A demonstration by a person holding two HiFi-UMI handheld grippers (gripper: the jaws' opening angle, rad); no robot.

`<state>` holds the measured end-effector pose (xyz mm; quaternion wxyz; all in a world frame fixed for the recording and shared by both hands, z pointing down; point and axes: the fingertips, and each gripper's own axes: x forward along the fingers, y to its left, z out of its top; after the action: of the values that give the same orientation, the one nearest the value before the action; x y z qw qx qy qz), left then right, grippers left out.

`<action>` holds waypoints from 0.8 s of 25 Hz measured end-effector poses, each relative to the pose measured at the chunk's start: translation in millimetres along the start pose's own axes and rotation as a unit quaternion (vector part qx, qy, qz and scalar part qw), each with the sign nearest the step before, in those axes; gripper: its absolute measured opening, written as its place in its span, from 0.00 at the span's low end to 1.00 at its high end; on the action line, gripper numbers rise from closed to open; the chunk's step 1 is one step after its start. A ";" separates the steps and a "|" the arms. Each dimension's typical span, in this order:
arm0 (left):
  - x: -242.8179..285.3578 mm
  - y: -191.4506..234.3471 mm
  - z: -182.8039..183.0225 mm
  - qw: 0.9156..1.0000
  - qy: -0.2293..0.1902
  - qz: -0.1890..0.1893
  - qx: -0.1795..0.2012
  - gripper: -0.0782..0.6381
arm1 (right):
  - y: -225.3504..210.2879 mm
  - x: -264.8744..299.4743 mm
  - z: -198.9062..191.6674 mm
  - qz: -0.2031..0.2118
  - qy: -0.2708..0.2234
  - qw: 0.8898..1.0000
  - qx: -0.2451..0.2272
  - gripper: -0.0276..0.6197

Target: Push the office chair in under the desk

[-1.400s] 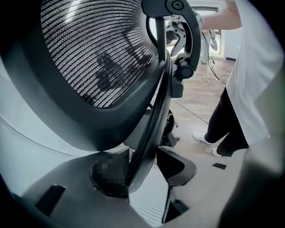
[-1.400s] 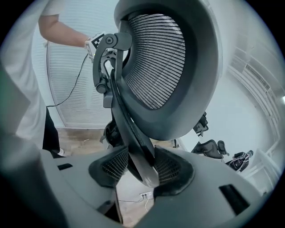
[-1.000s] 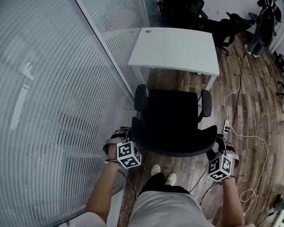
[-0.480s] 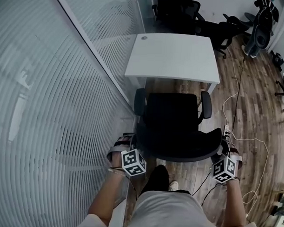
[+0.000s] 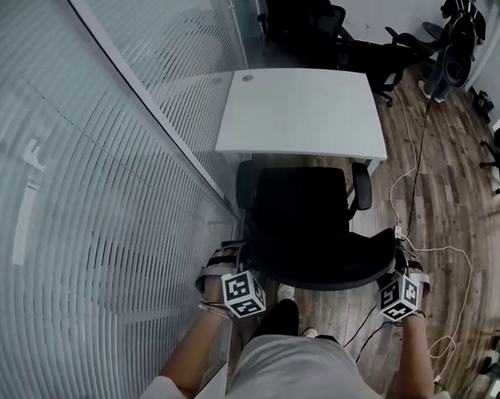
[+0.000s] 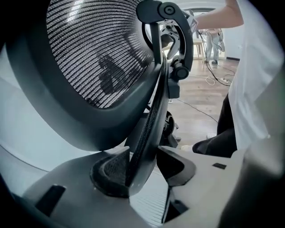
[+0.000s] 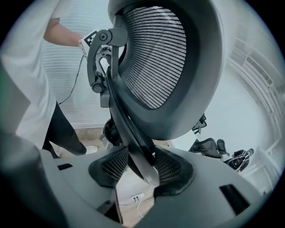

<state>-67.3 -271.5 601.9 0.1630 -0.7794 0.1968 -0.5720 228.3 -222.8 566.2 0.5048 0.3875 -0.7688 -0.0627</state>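
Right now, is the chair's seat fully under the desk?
No. The head view shows nearly the whole seat of the office chair out in front of the white desk.

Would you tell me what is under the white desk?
Only wooden floor shows at the desk's near edge; the office chair's seat lies in front of it. Its top hides everything further under.

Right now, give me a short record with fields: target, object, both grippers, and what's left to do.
target: white rectangular desk beside the striped glass wall
object: black mesh-backed office chair, close in front of the desk
left gripper: clamped on the backrest at its left edge
right gripper: clamped on the backrest's right edge
remaining: seat not yet under the desk
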 end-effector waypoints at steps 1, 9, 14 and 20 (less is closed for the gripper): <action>1.9 3.3 -0.9 1.000 -0.001 0.000 0.001 0.40 | -1.5 2.3 1.5 -0.001 0.002 1.000 0.001 0.34; 25.9 38.8 -0.9 1.000 -0.009 -0.002 0.008 0.40 | -25.6 28.7 10.3 -0.005 0.013 1.000 0.011 0.34; 37.0 66.2 -7.2 1.000 -0.013 -0.003 0.013 0.40 | -41.8 45.5 24.8 -0.010 0.019 1.000 0.017 0.34; 51.9 94.5 -6.6 1.000 -0.016 -0.001 0.016 0.40 | -60.9 62.3 34.1 -0.015 0.019 0.999 0.023 0.34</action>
<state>-71.0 -379.4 601.4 0.1780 -0.7861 0.1837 -0.5627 220.7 -316.0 565.4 0.5092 0.4116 -0.7545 -0.0458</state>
